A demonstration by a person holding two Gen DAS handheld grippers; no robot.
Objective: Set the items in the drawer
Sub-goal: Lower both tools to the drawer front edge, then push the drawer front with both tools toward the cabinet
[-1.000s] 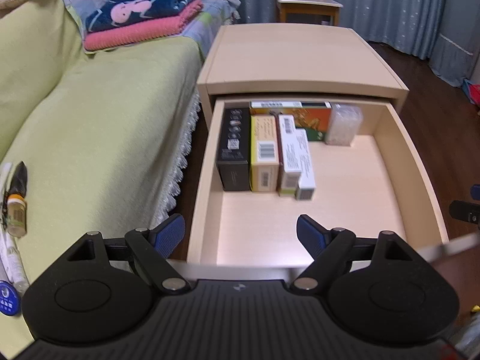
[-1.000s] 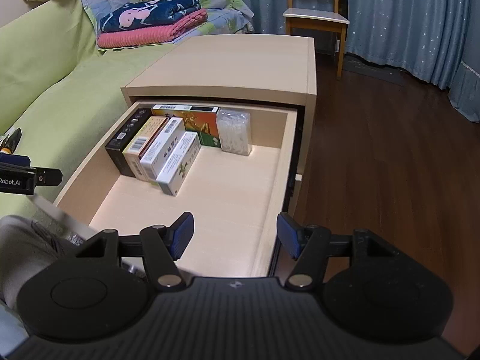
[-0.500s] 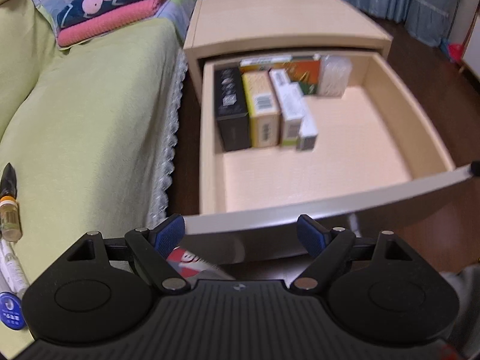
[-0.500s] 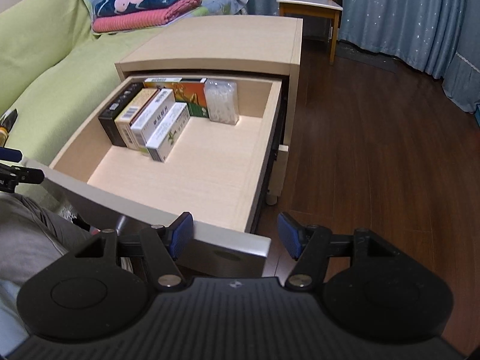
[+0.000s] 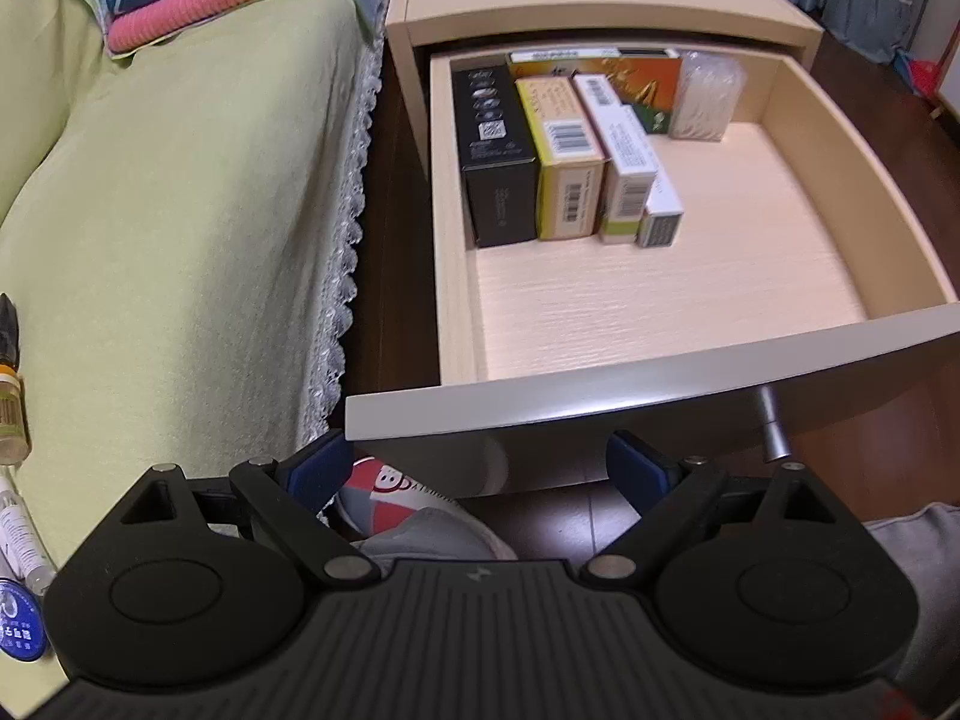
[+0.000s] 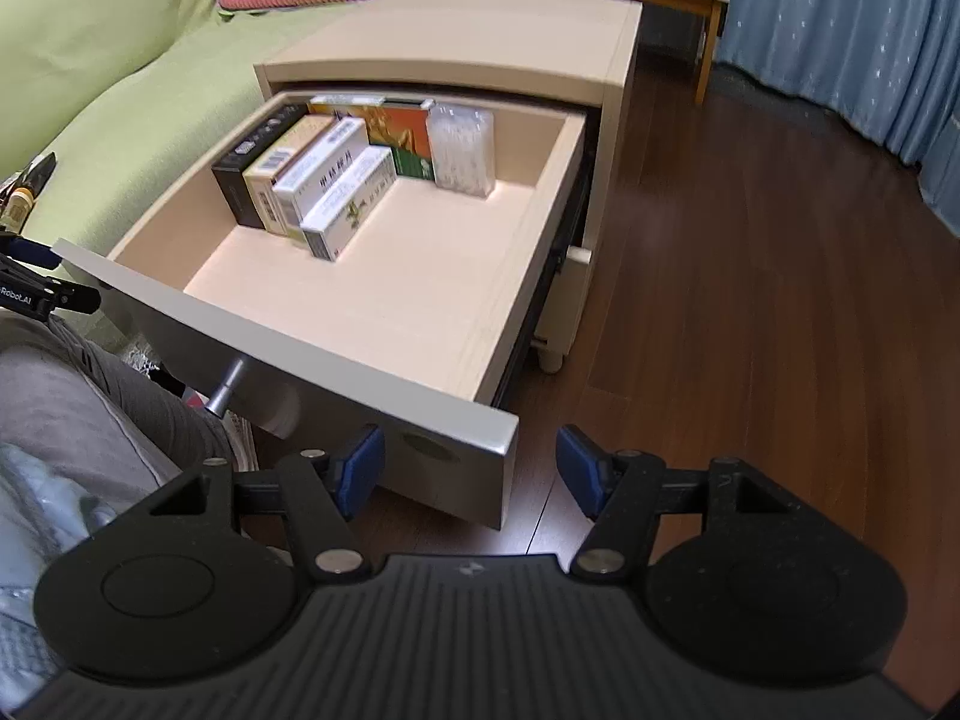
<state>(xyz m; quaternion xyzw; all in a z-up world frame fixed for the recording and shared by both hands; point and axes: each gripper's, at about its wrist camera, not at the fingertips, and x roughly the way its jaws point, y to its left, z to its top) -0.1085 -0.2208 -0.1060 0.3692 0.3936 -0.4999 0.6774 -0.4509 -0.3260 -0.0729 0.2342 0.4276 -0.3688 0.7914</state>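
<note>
The drawer stood pulled out from the nightstand, with boxes lined up at its back left. The left tool and right tool hung before its front panel, both spread wide and empty.

Pale wood drawer pulled open, centre of frame, carrying boxes at upper left: black box, yellow box, two white boxes, orange-green box behind, clear packet beside.
</note>
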